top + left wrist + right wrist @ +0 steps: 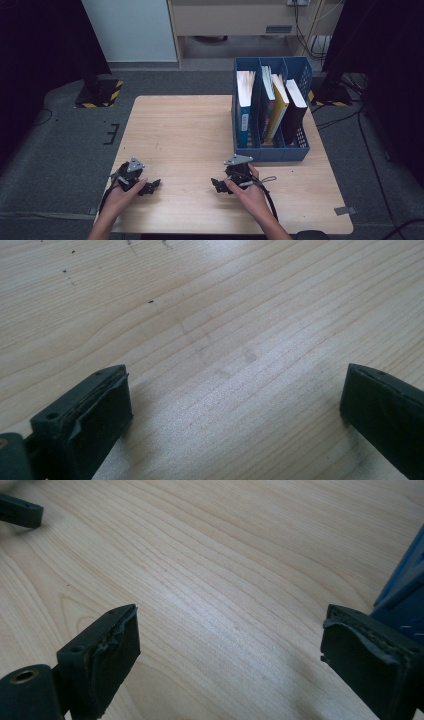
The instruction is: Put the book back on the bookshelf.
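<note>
My left gripper [151,186] rests low over the near left part of the wooden table [185,125], a hand around it. In the left gripper view its jaws stand wide apart, so the left gripper [235,405] is open over bare wood. My right gripper [216,184] sits near the front middle, just in front of a blue file rack [270,150], with its jaws pointing left. The right gripper [230,650] is open with nothing but wood grain between its black pads [117,645]. The blue file rack [405,590] edges in on the right of that view.
The rack stands at the table's right back and holds a blue book [244,107], a yellow book [279,107] and a black book [295,112], all upright. A jaw of the other gripper [20,511] shows in the right gripper view's top left corner. Cables lie on the floor to the right.
</note>
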